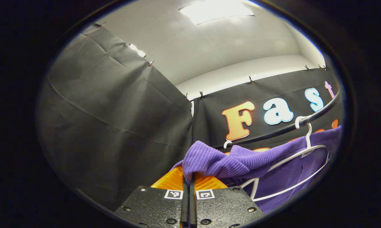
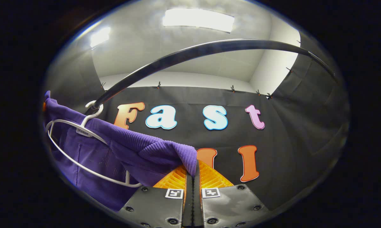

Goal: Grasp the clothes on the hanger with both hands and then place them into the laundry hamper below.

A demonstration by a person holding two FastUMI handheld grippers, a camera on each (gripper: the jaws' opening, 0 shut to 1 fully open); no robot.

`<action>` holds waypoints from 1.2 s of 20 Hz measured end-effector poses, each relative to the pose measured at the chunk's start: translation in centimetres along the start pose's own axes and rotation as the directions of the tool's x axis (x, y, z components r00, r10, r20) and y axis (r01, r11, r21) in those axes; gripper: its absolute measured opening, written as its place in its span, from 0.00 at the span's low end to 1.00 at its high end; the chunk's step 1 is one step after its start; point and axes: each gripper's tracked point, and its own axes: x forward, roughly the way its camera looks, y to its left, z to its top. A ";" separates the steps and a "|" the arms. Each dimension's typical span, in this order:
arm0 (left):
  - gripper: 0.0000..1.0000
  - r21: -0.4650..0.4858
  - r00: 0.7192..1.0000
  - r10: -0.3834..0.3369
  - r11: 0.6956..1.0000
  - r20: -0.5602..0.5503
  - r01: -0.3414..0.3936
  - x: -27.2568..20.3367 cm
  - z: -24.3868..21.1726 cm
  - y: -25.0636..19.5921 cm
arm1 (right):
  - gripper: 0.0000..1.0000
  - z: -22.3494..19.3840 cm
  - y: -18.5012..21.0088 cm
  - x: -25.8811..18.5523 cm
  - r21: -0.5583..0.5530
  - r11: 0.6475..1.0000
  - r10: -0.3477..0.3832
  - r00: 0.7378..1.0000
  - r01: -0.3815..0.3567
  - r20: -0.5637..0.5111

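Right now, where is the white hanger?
The white hanger hooks on the dark rail at the right of the left gripper view and at the left of the right gripper view, with the purple garment draped over it.

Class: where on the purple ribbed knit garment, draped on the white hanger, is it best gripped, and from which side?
Grip the purple ribbed knit garment at its two outer shoulder ends, coming from below; the cloth bunches into pinchable folds there, clear of the white hanger. Both grippers, left and right, seem pinched there.

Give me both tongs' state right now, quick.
Left tongs: closed, pinching the purple garment.
Right tongs: closed, pinching the same purple garment, which hangs on the white hanger.
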 end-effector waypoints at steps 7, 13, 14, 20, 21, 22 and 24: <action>0.00 -0.042 0.997 -0.072 0.996 0.007 0.073 3.1 -0.1 -2.6 | 0.08 0.8 -1.4 3.6 -0.055 0.996 -0.072 0.996 0.074 0.051; 0.02 -0.080 0.989 -0.095 0.993 -0.111 0.087 3.7 -5.4 -2.8 | 0.08 -2.9 -0.5 6.2 -0.094 0.995 -0.034 0.999 0.030 -0.041; 0.02 -0.078 0.988 -0.092 0.994 -0.125 0.083 3.7 -6.1 -2.6 | 0.07 -3.4 -0.1 6.5 -0.105 0.994 -0.028 0.998 0.022 -0.054; 0.02 -0.060 0.980 -0.077 0.996 -0.184 0.067 1.8 -9.3 -1.9 | 0.08 -5.9 1.2 6.7 -0.084 0.996 0.004 0.994 -0.013 -0.107; 0.02 -0.054 0.979 -0.070 0.997 -0.189 0.061 1.0 -9.7 -1.4 | 0.08 -5.7 1.3 6.7 -0.083 0.996 0.011 0.995 -0.019 -0.096; 0.02 -0.045 0.979 -0.066 0.997 -0.191 0.059 0.4 -10.1 -1.3 | 0.03 -5.4 1.3 6.5 -0.086 0.996 0.015 0.997 -0.022 -0.081; 0.02 -0.034 0.976 -0.066 0.998 -0.207 0.060 -0.9 -10.7 -0.6 | 0.08 -5.3 1.0 5.8 -0.096 0.995 0.019 0.997 -0.026 -0.075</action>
